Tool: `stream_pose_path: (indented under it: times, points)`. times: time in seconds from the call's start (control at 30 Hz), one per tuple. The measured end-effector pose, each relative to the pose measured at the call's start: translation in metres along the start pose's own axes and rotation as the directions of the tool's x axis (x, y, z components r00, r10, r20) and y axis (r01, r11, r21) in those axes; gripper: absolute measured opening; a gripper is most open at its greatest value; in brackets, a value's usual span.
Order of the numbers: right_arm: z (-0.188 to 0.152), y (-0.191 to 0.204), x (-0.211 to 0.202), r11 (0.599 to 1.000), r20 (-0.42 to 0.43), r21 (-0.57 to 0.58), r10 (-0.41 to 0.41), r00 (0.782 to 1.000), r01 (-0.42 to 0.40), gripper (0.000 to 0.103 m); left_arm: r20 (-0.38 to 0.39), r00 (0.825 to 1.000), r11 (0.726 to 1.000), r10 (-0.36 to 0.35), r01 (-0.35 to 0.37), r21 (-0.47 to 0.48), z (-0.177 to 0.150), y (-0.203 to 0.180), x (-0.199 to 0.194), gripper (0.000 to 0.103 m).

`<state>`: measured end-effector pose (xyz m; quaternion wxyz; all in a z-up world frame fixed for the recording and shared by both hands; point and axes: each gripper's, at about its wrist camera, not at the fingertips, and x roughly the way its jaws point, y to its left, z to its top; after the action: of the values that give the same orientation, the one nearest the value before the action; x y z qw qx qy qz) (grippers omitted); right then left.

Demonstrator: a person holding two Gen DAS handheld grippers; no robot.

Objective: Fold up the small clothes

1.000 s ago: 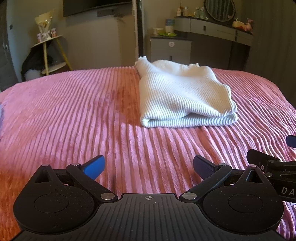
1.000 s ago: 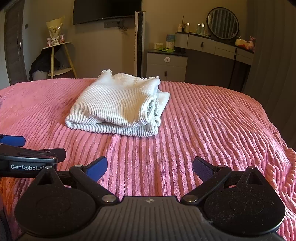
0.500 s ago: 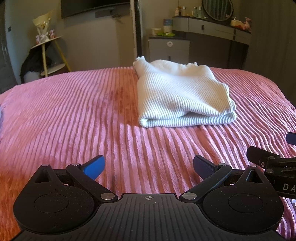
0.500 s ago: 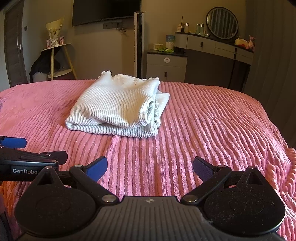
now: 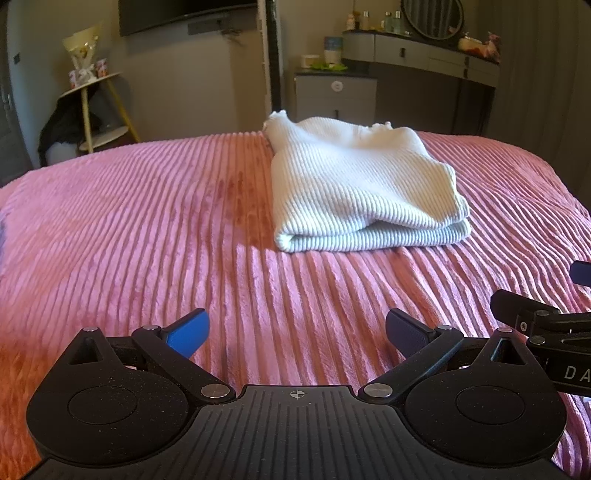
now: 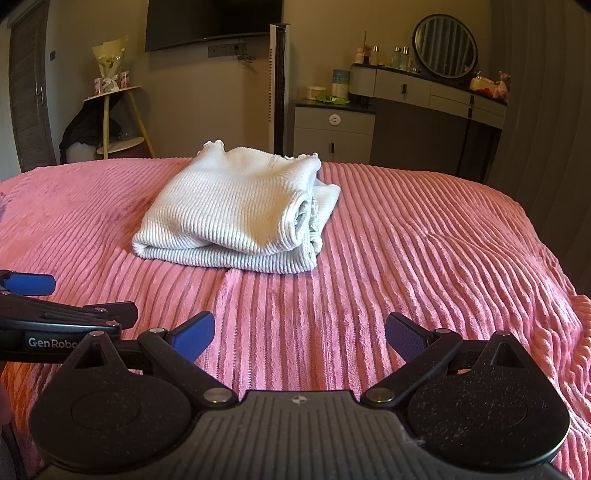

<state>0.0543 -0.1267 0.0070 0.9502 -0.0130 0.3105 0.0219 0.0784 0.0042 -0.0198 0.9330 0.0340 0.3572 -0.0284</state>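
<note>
A pink ribbed bedspread (image 6: 424, 236) is filling both views, and everything is being told from left to right. Against the far wall a small round side table (image 6: 110, 92) on yellow legs is carrying a wrapped bouquet (image 6: 109, 62), with dark clothing heaped underneath. A black television (image 6: 214, 20) is hanging on the wall beside it, and a tall narrow white tower (image 6: 279, 81) is standing just right of that. Further right a grey cabinet (image 6: 332, 129) is sitting next to a dressing bench (image 6: 424, 88) that is holding bottles and a round mirror (image 6: 445, 46). The folded white knit garment (image 6: 240, 210) is lying on the bedspread near its far middle, well apart from both tools, with nothing between it and them. The left gripper (image 5: 295, 328) is hovering low over the bed with its blue-padded jaws spread wide and holding nothing; its side is reading "GenRobo", cut off. The right gripper (image 6: 299, 332) is hovering just beside it, jaws likewise spread and holding nothing; its side is showing the letters "DA", cut off at the edge.
</note>
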Motion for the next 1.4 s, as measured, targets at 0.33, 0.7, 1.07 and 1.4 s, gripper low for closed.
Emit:
stream_pose_path:
  times: [0.33,0.7,1.07,1.4]
  points:
    - [0.0,0.0005,0.0003,1.0,0.001,0.0,0.003,1.0,-0.003,0.099,-0.005,1.0,1.0,0.0,0.0,-0.009,0.0001,0.0016,0.0013,0.103]
    - [0.0008,-0.003,0.0009,1.0,-0.004,0.017,-0.008,1.0,0.008,0.099,-0.004,1.0,1.0,-0.001,0.001,-0.012,0.0002,0.0019,0.001,0.103]
    - [0.0009,-0.0038,0.0011,1.0,-0.006,0.02,-0.01,1.0,0.011,0.099,0.011,1.0,1.0,-0.006,0.007,-0.007,0.0008,0.0018,-0.0016,0.103]
    - [0.0003,-0.0046,0.0021,1.0,-0.005,0.019,-0.008,1.0,0.008,0.099,0.04,0.999,1.0,-0.024,0.024,0.008,0.0002,0.0012,-0.0046,0.103]
